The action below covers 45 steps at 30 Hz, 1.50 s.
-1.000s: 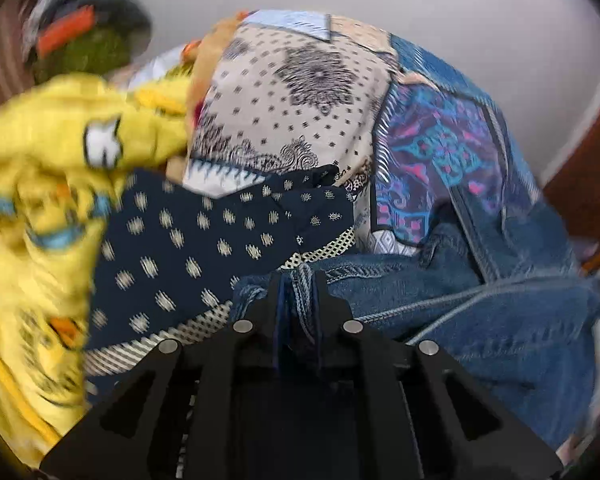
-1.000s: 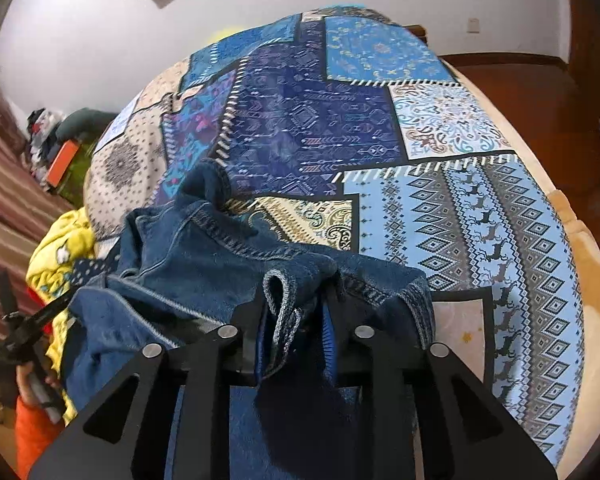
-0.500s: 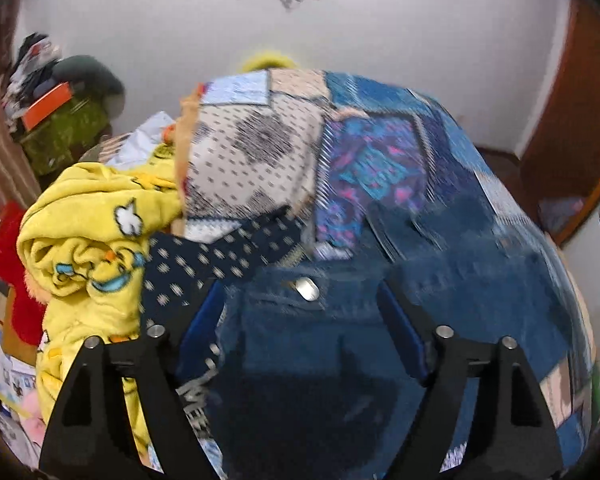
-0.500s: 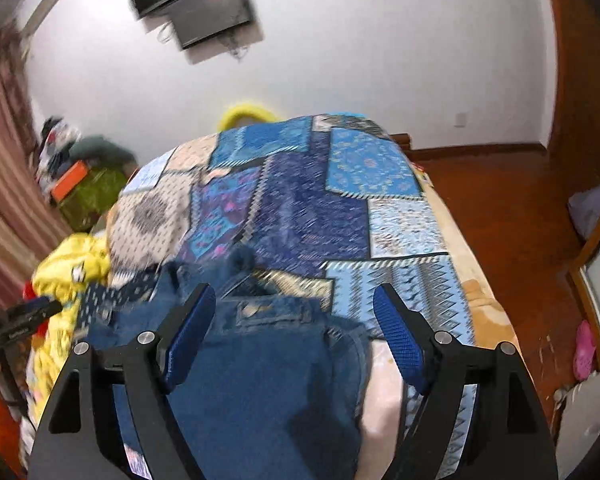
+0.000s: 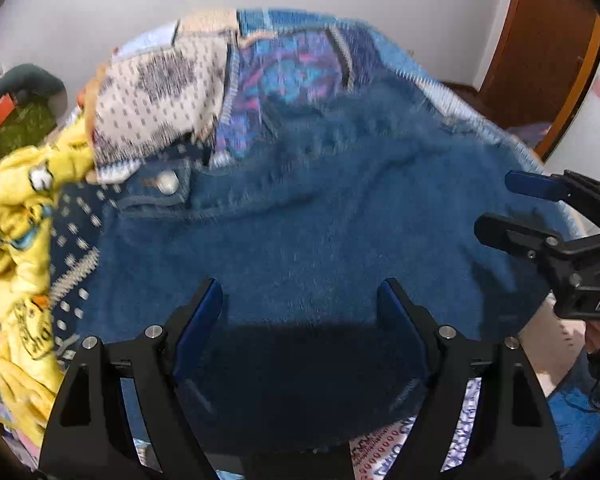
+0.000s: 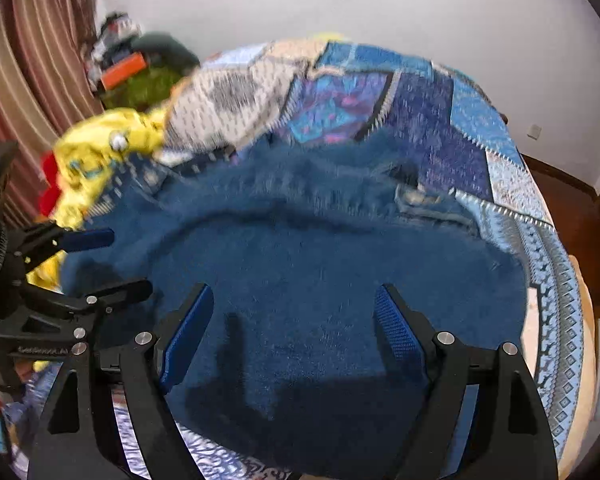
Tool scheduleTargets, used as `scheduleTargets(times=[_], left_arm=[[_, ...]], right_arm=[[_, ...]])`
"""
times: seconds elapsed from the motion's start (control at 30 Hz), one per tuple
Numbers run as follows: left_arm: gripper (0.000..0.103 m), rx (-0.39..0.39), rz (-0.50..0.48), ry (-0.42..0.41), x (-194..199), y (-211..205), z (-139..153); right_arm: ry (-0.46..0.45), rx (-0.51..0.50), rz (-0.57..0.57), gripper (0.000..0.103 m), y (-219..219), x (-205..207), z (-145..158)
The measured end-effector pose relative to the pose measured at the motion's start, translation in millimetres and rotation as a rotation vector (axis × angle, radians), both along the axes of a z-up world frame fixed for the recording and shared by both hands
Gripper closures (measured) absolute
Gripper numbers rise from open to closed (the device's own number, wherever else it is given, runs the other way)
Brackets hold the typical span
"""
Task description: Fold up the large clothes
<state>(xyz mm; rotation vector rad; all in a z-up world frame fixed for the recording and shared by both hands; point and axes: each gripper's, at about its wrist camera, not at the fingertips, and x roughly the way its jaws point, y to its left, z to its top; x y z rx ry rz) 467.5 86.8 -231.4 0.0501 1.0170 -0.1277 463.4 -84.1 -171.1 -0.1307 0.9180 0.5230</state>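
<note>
**Two grippers wide open over spread denim**

Both free: left gripper [image 5: 300, 300] and right gripper [image 6: 294, 304] parted wide, grasping nothing, poised just above the denim garment [image 5: 320, 232]. Laid out broad across the near half of the bed, metal button [image 5: 167, 182] at the far left, a second fastening at the far right edge. Probably between folds: cloth laid out, no hold taken. Next, likely a fresh pinch on one edge or corner with each tool, then a lift across the middle; blur hides the seams, so hard to pick exact grasp spots.

Beneath, a patchwork quilt [image 6: 440, 128] in blues, purple and cream. Yellow printed clothes [image 5: 20, 216] heaped at the left, beside dotted navy fabric [image 5: 74, 224]. Far off: white wall, striped curtain [image 6: 32, 60] left, wooden door [image 5: 548, 40] right
</note>
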Motion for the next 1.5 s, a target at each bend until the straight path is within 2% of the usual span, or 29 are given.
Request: scheduleTargets(times=[0.13, 0.2, 0.3, 0.37, 0.4, 0.5, 0.63, 0.73, 0.77, 0.87, 0.93, 1.03, 1.1, 1.3, 1.5], left_arm=[[0.015, 0.003, 0.026, 0.016, 3, 9, -19], [0.015, 0.013, 0.045, -0.010, -3, 15, -19], [0.013, 0.022, 0.082, -0.030, -16, 27, -22], [0.013, 0.007, 0.084, -0.039, -25, 33, -22], [0.013, 0.027, 0.096, -0.042, -29, 36, -22], [0.013, 0.087, 0.127, -0.055, -42, 43, -18], [0.013, 0.090, 0.176, -0.063, -57, 57, -15], [0.012, 0.107, 0.228, -0.055, -68, 69, -16], [0.012, 0.101, 0.244, -0.054, -72, 73, -16], [0.009, 0.019, 0.320, -0.037, -88, 97, -18], [0.009, -0.019, 0.375, -0.025, -97, 113, -18], [0.009, -0.049, 0.452, -0.014, -110, 131, -14], [0.009, -0.099, 0.494, -0.019, -120, 142, -10], [0.009, -0.357, 0.569, -0.037, -139, 154, -6], [0.009, -0.641, 0.546, 0.049, -130, 137, -39]], right_arm=[[0.017, -0.092, -0.006, 0.021, -3, 3, -24], [0.032, -0.080, -0.011, 0.013, -16, 2, -28], [0.041, -0.065, -0.027, 0.012, -34, -5, -31], [0.043, -0.077, -0.052, 0.006, -44, -10, -32], [0.050, -0.062, -0.059, 0.004, -51, -12, -31], [0.071, -0.045, -0.090, 0.004, -69, -18, -29], [0.061, -0.083, -0.120, 0.004, -88, -27, -27], [0.049, -0.174, -0.180, 0.004, -100, -33, -27], [0.062, -0.169, -0.184, 0.004, -106, -34, -28], [0.134, -0.081, -0.216, 0.003, -129, -36, -28], [0.161, -0.076, -0.267, 0.004, -140, -36, -27], [0.137, -0.097, -0.315, 0.004, -151, -40, -19], [0.118, -0.095, -0.320, 0.004, -153, -44, -10], [0.022, -0.075, -0.292, 0.003, -140, -50, 21], [-0.041, -0.011, -0.222, 0.003, -106, -41, 37]])
